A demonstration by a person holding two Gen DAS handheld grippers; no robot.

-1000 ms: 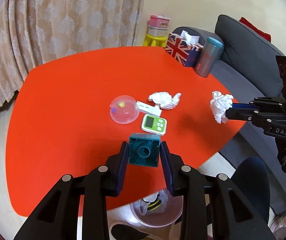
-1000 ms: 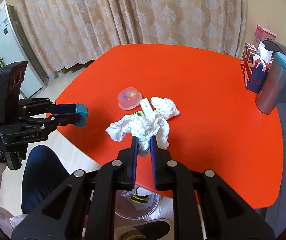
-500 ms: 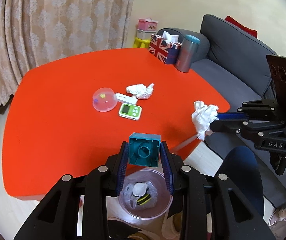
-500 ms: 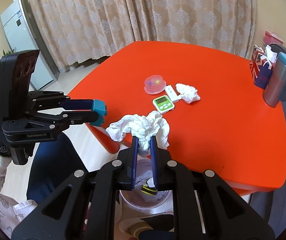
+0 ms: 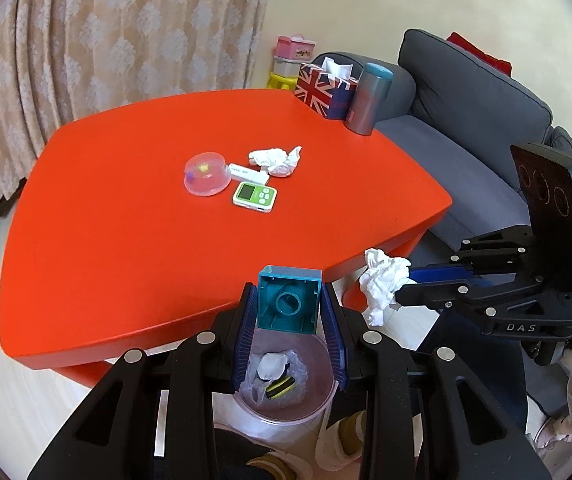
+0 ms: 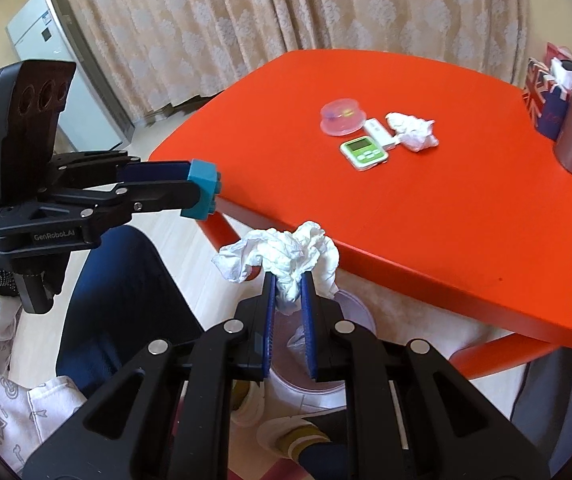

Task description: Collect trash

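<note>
My left gripper [image 5: 289,298] is shut on a teal toy block [image 5: 288,303] and hangs past the red table's [image 5: 126,220] near edge, over a clear plastic bin [image 5: 325,396] on the floor with wrapped trash inside. My right gripper [image 6: 287,282] has a crumpled white tissue [image 6: 286,254] between its pads, still pinched, and its jaws are opening. It also hangs over the bin [image 6: 359,314]. Each gripper shows in the other's view: the right gripper [image 5: 405,284] and the left gripper [image 6: 202,190]. Another crumpled tissue [image 5: 276,157] lies on the table.
On the table lie a clear domed container [image 5: 206,174], a green timer [image 5: 254,197] and a small white stick [image 5: 246,172]. A Union Jack tissue box [image 5: 321,90] and grey tumbler [image 5: 367,100] stand at the far edge. A grey sofa [image 5: 465,100] is on the right; a person's leg [image 6: 118,292] is beside the bin.
Both grippers have drawn back from over the table to beyond its near edge, carrying the block and the tissue. The bin now lies beneath them.
</note>
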